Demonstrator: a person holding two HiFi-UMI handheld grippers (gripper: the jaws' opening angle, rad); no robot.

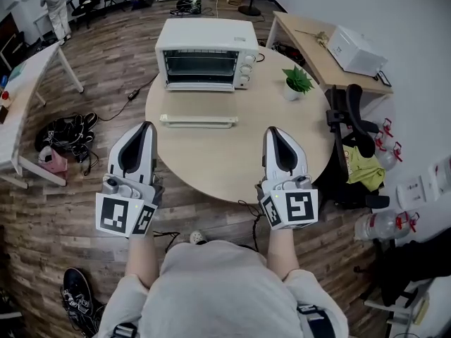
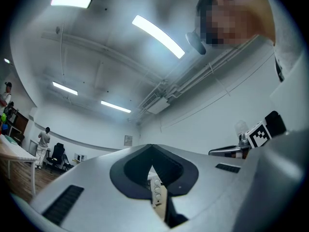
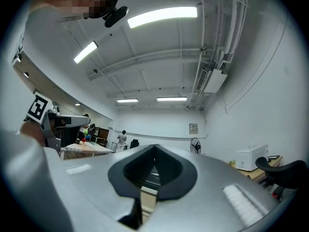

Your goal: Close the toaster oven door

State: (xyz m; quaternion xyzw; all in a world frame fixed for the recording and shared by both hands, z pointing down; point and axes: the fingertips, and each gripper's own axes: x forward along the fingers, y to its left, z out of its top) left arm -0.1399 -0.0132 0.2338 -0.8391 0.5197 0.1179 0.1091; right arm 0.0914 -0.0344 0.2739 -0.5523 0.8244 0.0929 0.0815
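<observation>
A white toaster oven (image 1: pixel 206 53) stands at the far side of the round wooden table (image 1: pixel 232 167). Its door is open and folded down flat, with the handle bar (image 1: pixel 199 121) facing me. My left gripper (image 1: pixel 146 128) hovers at the table's near left edge with its jaws together and nothing between them. My right gripper (image 1: pixel 273 132) is over the near right part of the table, likewise shut and empty. Both point toward the oven, well short of the door. In the left gripper view the oven's knobs (image 2: pixel 157 192) show through the slit between the jaws.
A small potted plant (image 1: pixel 297 82) sits on the table right of the oven. A black office chair (image 1: pixel 356 129) and a desk with a white box (image 1: pixel 352 50) stand at the right. Shoes (image 1: pixel 67 132) and a white table (image 1: pixel 21 90) are at the left.
</observation>
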